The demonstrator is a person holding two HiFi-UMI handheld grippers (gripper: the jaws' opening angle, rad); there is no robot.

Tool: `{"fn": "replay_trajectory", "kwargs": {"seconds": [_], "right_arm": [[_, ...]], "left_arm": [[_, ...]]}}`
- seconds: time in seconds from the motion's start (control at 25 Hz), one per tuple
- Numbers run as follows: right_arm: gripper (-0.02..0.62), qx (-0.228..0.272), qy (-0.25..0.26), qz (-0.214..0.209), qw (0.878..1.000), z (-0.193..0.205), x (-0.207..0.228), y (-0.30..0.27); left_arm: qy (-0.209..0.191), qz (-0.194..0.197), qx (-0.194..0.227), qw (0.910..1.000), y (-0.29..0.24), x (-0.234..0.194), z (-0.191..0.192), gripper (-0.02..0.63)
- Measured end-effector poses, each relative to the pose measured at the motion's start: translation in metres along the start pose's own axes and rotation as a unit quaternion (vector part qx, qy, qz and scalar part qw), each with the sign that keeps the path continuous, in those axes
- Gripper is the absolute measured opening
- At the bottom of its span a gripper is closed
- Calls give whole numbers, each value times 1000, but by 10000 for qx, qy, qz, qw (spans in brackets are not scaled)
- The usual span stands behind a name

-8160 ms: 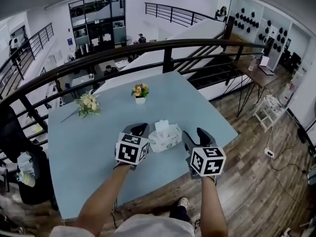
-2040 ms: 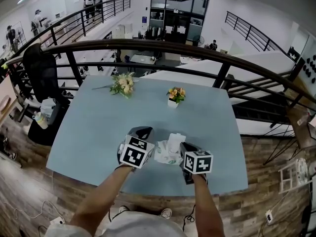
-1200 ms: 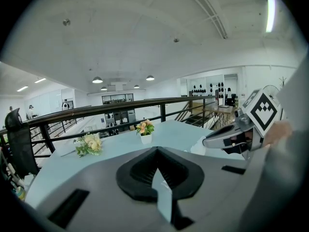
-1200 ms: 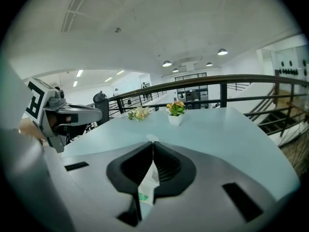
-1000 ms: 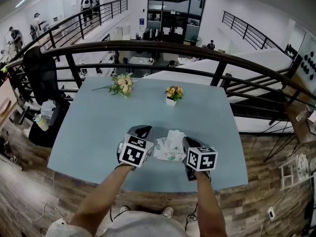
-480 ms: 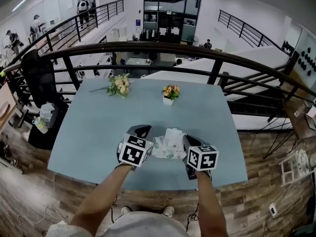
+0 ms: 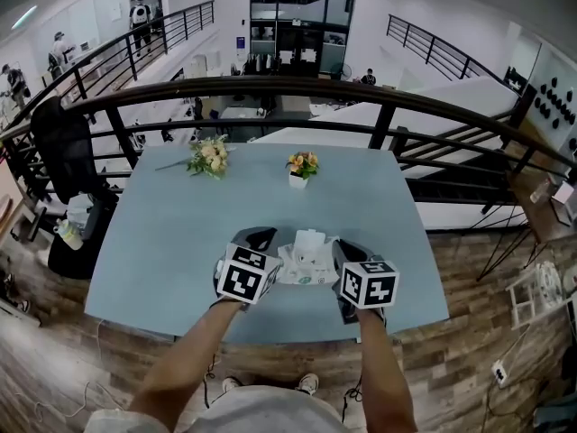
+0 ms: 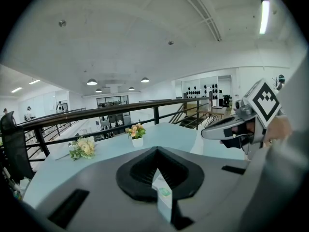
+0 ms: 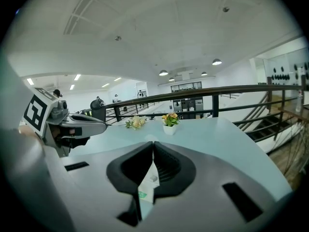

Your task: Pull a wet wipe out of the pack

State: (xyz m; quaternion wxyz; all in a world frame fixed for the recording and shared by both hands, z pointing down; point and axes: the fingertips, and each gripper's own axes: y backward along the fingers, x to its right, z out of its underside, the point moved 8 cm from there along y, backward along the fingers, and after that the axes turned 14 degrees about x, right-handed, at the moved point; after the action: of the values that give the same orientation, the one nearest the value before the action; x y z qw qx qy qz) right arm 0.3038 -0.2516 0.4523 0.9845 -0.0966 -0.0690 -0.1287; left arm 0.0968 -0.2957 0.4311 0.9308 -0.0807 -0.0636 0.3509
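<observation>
Holding the wet wipe pack (image 7: 303, 269) by both ends, squarely between the two grippers. Pinching one thin white-and-green edge of that pack (image 8: 162, 197) in the left gripper (image 8: 157, 152), its fingers (image 8: 137, 170) pressed shut on the foil. Likewise with the right gripper (image 9: 153, 146): fingers (image 9: 170, 168) closed on the opposite edge of the pack (image 9: 146, 186), no gap between them. From the head view, flanked left and right by the marker cubes, with a white wipe (image 7: 309, 240) sticking up from the pack's top, between the two sets of fingertips and just above them. Cannot tell whether resting on the pale blue bench (image 7: 162, 242) or held just off it.

Ahead of the fingers and well apart from them: a small white pot of orange and yellow flowers (image 7: 300, 167), upright. Farther out and left of the pot, a pale bouquet (image 7: 209, 156) lying flat on the bench. Both well clear of the pack and the wipe.

Beyond the bench's far edge, a dark railing (image 7: 297, 87). Off to the left of the fingers, past the bench, a black chair (image 7: 54, 138). Below and to the right, wooden floor (image 7: 469, 332).
</observation>
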Motion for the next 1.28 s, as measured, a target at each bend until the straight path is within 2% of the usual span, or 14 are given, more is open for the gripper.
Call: {"fn": "replay_trajectory", "kwargs": {"seconds": [0.68,1.28], "right_arm": [[11,369,38,515,9980,-15,17,42],[11,678,98,1096,9916,-27,36,85]], "left_arm": [[-94,425,126,9990,-10,31,-10,-8],[-169,896,206,9956,-25,65,-19,-8]]}}
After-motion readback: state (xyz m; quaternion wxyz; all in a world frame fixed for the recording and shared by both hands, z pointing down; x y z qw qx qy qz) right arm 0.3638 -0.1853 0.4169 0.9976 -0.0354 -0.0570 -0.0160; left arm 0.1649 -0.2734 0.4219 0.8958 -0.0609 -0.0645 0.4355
